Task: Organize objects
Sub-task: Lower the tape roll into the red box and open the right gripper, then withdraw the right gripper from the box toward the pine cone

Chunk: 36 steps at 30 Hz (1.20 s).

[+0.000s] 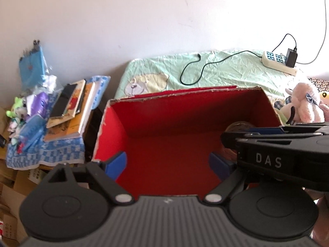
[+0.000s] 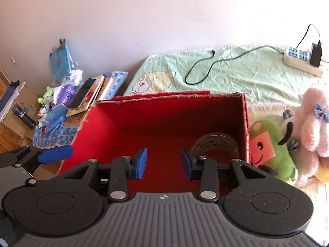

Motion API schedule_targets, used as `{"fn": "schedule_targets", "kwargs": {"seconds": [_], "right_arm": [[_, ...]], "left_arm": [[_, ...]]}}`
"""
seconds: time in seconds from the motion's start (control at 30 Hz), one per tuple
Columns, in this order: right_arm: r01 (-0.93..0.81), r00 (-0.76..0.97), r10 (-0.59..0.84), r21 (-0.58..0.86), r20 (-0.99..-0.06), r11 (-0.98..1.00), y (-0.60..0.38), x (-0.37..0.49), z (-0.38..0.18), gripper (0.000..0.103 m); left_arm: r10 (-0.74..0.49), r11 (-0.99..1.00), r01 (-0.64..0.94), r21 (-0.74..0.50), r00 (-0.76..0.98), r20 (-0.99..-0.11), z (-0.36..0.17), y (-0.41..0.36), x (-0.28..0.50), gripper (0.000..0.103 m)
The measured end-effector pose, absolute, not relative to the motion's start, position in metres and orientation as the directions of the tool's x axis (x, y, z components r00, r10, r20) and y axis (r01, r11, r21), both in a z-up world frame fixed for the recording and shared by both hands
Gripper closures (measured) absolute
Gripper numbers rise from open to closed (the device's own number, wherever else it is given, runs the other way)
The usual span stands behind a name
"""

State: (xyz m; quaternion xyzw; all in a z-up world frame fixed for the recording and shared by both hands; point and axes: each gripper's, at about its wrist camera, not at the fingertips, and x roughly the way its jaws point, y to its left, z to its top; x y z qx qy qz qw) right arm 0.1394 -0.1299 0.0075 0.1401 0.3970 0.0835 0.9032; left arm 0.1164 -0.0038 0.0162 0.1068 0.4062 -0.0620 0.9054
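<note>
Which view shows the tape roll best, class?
The right wrist view: the tape roll shows clearly in the red box. In the left wrist view, the right gripper hides most of it.

Cardboard, plush and cloth

Red box (image 2: 98, 127) has rough torn cardboard edges; tape roll (image 2: 216, 146) looks glossy; pink toy (image 2: 314, 127) is fluffy plush.

Both wrist views look down, close, into the same red box (image 1: 164, 135), the right's (image 2: 164, 123) from farther right.

Left hand-held gripper (image 1: 167, 163) spread wide, right hand-held gripper (image 2: 163, 163) parted (both empty)
</note>
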Motion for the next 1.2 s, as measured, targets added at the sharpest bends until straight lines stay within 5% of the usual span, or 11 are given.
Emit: {"fn": "schedule_targets", "kwargs": {"seconds": [0.23, 1.2], "right_arm": [[-0.044, 0.725, 0.227, 0.285, -0.65, 0.957, -0.132, 0.108, 0.02, 0.049], [-0.016, 0.69, 0.304, 0.406, -0.657, 0.914, -0.153, 0.026, -0.001, 0.047]], "left_arm": [[0.008, 0.976, 0.155, 0.155, 0.681, -0.732, 0.027, -0.011, 0.084, 0.007], [0.113, 0.975, 0.093, 0.202, 0.577, -0.809, -0.008, -0.016, 0.022, 0.004]]}}
